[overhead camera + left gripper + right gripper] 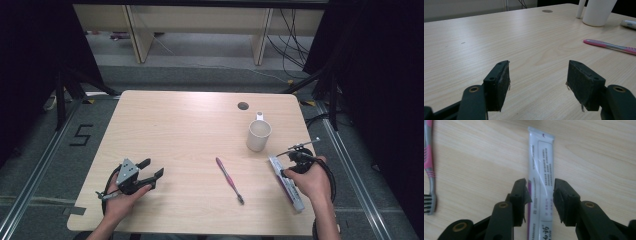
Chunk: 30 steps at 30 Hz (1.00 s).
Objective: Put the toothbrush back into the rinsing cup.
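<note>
Here, right gripper (540, 195) jaws pinching a tube (541, 170) across its width, long axis running along the jaws, crimped end away, left gripper (537, 82) jaws spread.

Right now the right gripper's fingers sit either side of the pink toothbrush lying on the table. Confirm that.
Not quite. The right gripper has its fingers either side of the white toothpaste tube lying on the table, not the pink toothbrush, which lies apart to one side. The right gripper view shows this.
</note>
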Each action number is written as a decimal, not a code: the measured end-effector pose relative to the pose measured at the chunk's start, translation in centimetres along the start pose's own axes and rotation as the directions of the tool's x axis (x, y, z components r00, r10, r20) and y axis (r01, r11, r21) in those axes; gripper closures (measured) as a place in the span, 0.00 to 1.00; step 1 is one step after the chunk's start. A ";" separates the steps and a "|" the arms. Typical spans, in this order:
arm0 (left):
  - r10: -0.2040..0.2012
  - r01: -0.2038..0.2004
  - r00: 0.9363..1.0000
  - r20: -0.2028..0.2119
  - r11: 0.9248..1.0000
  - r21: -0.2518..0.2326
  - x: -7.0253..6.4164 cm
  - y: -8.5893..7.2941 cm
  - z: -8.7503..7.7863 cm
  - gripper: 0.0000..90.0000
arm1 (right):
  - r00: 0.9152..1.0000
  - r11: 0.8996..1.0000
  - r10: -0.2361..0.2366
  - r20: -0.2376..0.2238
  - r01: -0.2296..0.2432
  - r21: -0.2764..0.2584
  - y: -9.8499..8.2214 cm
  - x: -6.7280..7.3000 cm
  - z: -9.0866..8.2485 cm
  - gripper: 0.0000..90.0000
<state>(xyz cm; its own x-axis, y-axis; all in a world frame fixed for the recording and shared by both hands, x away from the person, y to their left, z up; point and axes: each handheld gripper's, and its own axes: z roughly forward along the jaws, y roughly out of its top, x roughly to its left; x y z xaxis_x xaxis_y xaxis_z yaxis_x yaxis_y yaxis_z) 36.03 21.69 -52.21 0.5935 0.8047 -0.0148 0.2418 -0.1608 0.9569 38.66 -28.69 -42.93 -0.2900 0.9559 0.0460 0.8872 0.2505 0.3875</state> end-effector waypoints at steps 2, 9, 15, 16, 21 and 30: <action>0.006 -0.006 1.000 0.001 1.000 0.000 0.0 0.0 0.0 0.38 | 1.000 1.000 -0.014 -0.003 0.014 0.010 0.3 0.4 0.0 0.70; 0.008 -0.008 1.000 -0.002 1.000 0.014 -0.1 0.1 0.0 0.38 | 0.999 0.997 -0.039 -0.018 0.040 0.062 1.2 2.2 0.7 0.74; 0.005 -0.005 1.000 -0.004 1.000 0.018 -0.1 0.1 0.0 0.38 | 0.998 0.991 -0.058 -0.033 0.062 0.117 2.3 4.6 1.7 0.76; 0.006 -0.006 1.000 -0.004 1.000 0.017 -0.1 0.1 -0.1 0.38 | 0.994 0.986 -0.108 -0.032 0.111 0.123 2.7 4.6 1.9 0.76; 0.006 -0.006 1.000 -0.002 1.000 0.015 -0.1 0.1 0.0 0.38 | 0.987 0.972 -0.138 -0.080 0.150 0.178 3.7 6.3 2.7 0.77; 0.005 -0.005 1.000 -0.003 1.000 0.019 0.0 0.1 0.0 0.38 | 0.973 0.954 -0.209 -0.096 0.225 0.200 5.3 10.0 4.2 0.78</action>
<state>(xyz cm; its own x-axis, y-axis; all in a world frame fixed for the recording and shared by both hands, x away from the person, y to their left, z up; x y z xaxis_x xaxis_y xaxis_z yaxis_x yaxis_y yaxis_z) 36.00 21.65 -52.13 0.5926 0.8055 -0.0095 0.2533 -0.1751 0.9514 41.97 -17.13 -44.24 -0.5024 0.8631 0.0519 0.8526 0.4846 0.1954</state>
